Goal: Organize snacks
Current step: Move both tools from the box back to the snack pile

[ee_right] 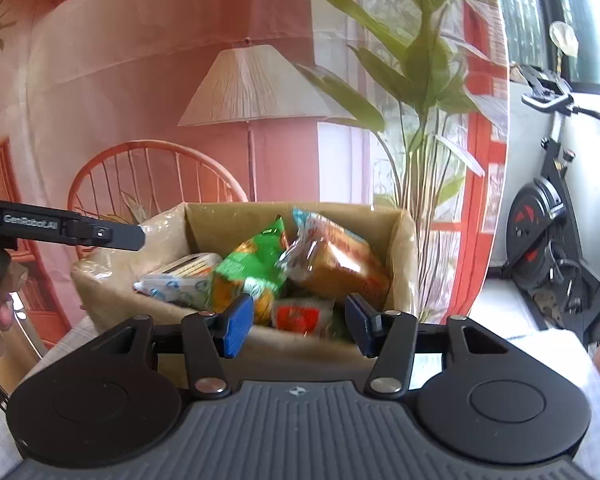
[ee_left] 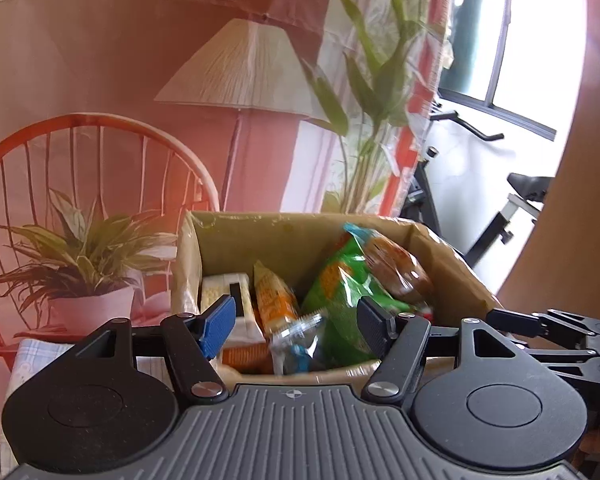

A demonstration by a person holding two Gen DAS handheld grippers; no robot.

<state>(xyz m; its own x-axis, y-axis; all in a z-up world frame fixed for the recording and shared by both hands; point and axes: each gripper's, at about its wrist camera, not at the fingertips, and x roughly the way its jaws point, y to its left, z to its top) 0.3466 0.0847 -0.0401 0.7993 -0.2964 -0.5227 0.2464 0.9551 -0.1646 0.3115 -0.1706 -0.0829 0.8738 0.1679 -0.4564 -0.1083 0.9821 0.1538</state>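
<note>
A cardboard box holds several snack packs: a green bag, a brown bread pack, an orange packet, a white box and a clear wrapper. My left gripper is open and empty, just in front of the box's near edge. The same box shows in the right wrist view with the green bag, the bread pack, a white-blue pack and a red-and-white pack. My right gripper is open and empty at the near rim.
A printed backdrop with a lamp, chair and plants hangs behind the box. An exercise bike stands at the right. The left gripper's body reaches in from the left of the right wrist view. The table has a light checked cloth.
</note>
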